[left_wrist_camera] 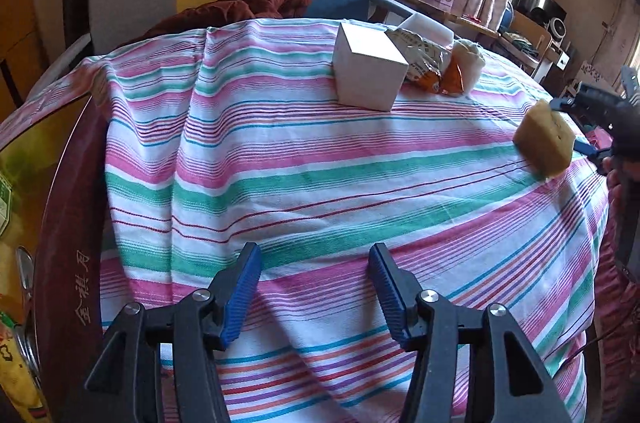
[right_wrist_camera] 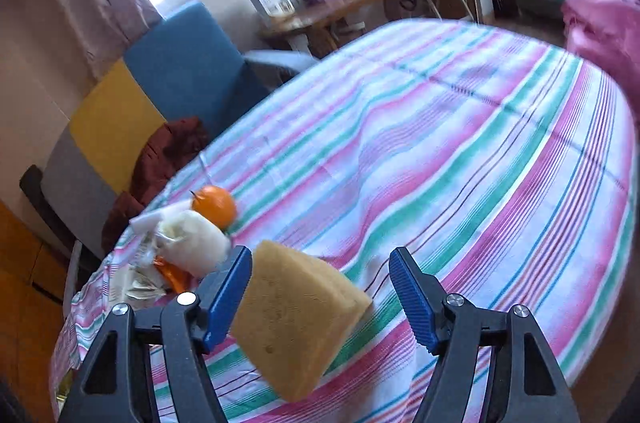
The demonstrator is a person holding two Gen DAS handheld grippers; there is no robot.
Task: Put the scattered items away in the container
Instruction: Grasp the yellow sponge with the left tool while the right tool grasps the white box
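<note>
Yellow sponge (right_wrist_camera: 298, 323) sat between the right gripper (right_wrist_camera: 320, 295) jaws, tilted, its upper corner against the left blue pad (right_wrist_camera: 230, 297); clear gap to the other pad, so jaws stood wide and whether it was really held was not clear. Motion blur smeared that whole view. Left gripper (left_wrist_camera: 314, 287) was partly open with nothing between its pads, hovering over the striped cloth (left_wrist_camera: 304, 159). Ahead of it and well apart: white box (left_wrist_camera: 368, 67), with a crumpled snack bag (left_wrist_camera: 430, 63) and a white bundle (left_wrist_camera: 470, 61) just beside it. Ahead-left of the right gripper, an orange (right_wrist_camera: 214, 205) lay behind the same bundle. Dark red round container (left_wrist_camera: 68, 243) sat to the left gripper's left, cut off by the frame edge; its contents were hard to make out. Right gripper's body was mostly cropped in the left wrist view.
</note>
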